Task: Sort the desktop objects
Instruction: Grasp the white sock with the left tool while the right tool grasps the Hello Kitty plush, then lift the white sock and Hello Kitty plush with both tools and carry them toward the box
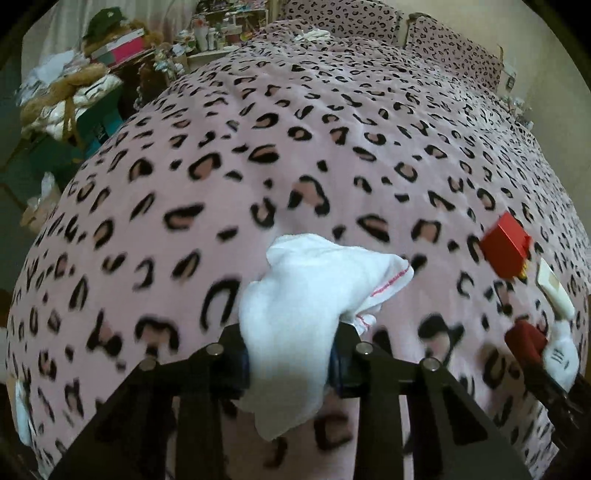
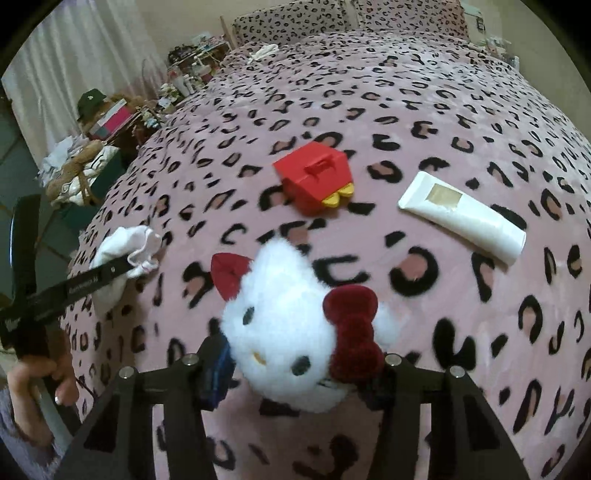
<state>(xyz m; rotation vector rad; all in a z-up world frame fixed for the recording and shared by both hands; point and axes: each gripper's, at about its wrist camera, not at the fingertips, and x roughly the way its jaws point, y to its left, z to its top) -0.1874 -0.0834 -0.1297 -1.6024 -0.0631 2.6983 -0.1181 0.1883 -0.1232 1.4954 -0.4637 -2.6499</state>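
Observation:
My left gripper [image 1: 291, 363] is shut on a white cloth [image 1: 317, 291] with red stitching, which bunches up between its fingers and hangs below them over the pink leopard-print blanket [image 1: 258, 155]. My right gripper [image 2: 299, 363] is shut on a white plush cat head [image 2: 288, 325] with a dark red bow [image 2: 351, 325]. The plush fills the gap between the fingers. Beyond it on the blanket [image 2: 406, 103] lie a red toy box [image 2: 314, 177] with yellow feet and a white tube [image 2: 465, 214]. The left gripper with the cloth [image 2: 125, 254] shows at the left of the right wrist view.
A hand [image 2: 40, 376] grips the left tool's handle at the lower left. Beside the bed stands cluttered furniture with boxes, bags and a pink-and-white box [image 1: 122, 50]. Pillows [image 2: 295, 18] in the same print lie at the far end. The red box [image 1: 506, 245] sits at the blanket's right.

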